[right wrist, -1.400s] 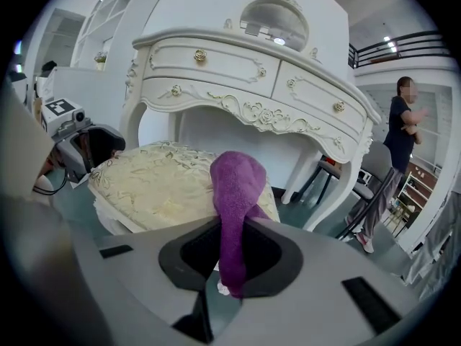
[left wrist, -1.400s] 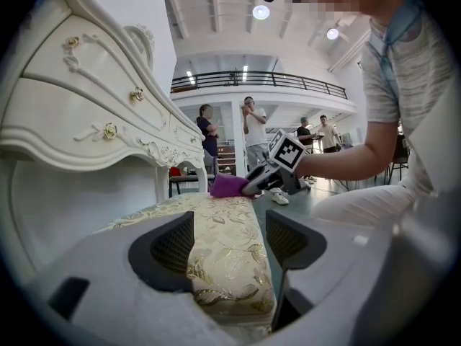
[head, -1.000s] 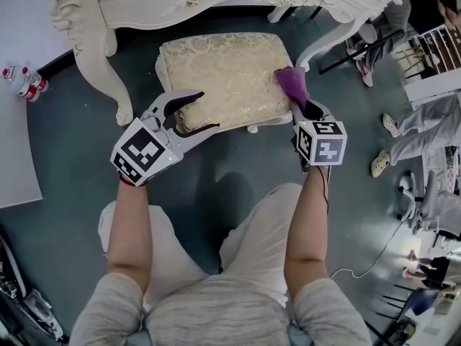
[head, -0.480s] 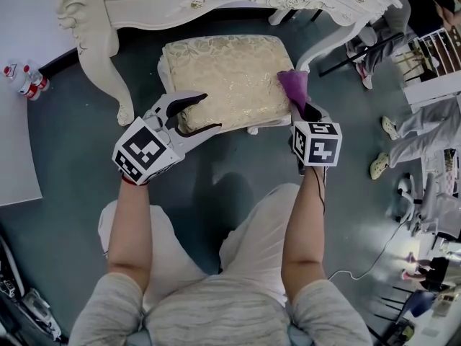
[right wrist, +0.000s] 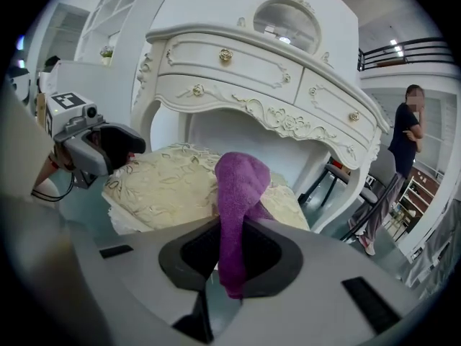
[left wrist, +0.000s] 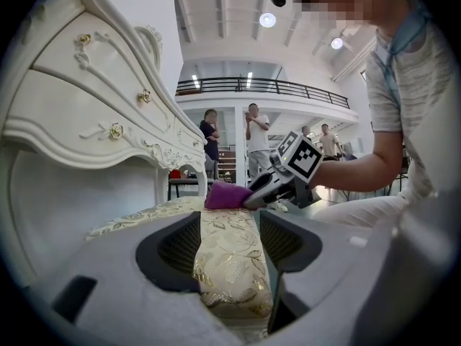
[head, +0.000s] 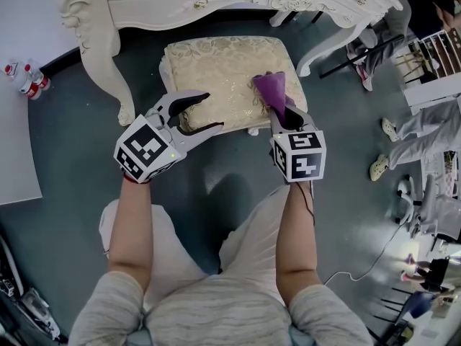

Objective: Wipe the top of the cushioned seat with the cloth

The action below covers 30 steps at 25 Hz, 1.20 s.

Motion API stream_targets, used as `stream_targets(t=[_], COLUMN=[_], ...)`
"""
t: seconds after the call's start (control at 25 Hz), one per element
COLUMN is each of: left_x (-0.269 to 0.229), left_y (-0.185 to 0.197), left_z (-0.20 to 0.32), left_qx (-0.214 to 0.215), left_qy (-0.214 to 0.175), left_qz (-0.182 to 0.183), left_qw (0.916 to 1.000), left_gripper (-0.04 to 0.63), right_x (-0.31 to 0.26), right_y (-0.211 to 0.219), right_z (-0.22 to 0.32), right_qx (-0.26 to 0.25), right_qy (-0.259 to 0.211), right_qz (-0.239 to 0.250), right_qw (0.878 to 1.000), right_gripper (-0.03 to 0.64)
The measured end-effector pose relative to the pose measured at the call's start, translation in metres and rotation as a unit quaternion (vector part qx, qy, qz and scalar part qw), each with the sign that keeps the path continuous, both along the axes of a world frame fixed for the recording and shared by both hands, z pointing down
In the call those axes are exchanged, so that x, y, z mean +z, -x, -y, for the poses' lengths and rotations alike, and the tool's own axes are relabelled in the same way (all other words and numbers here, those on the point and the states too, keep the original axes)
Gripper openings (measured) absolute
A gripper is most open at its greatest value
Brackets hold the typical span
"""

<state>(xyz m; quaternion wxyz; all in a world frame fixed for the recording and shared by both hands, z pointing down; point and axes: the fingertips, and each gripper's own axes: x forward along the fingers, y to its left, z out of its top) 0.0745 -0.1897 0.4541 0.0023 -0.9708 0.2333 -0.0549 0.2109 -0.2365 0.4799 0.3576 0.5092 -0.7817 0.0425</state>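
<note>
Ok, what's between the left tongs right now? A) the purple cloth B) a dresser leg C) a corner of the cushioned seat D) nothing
C: in the left gripper view the left tongs, which have just been closing, clamp a corner of the cushioned seat; the purple cloth is in the right tongs.

Left gripper (head: 213, 111) level, jaws just eased closed, clamping cushioned seat (head: 216, 67) corner, right gripper (head: 285, 115) pitched down, jaws pinched on cloth (head: 270, 89), both forearms bare, reaching forward
</note>
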Motion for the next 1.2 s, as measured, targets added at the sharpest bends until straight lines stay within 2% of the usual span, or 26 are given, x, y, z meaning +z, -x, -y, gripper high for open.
stream_targets(t=[0.88,1.2], left_x=[0.001,0.001], left_y=[0.001,0.003], left_z=[0.0,0.0], left_qx=[0.005,0.008], left_qy=[0.003,0.007], left_qz=[-0.001,-0.008], left_qw=[1.0,0.9999], left_gripper=[0.268,0.237], right_x=[-0.004,-0.005], right_y=[0.086,0.108], right_z=[-0.025,-0.028], right_qx=[-0.076,-0.098], right_qy=[0.011,0.01], right_qz=[0.04,0.047], right_qw=[0.996,0.994], right_gripper=[0.055,0.055])
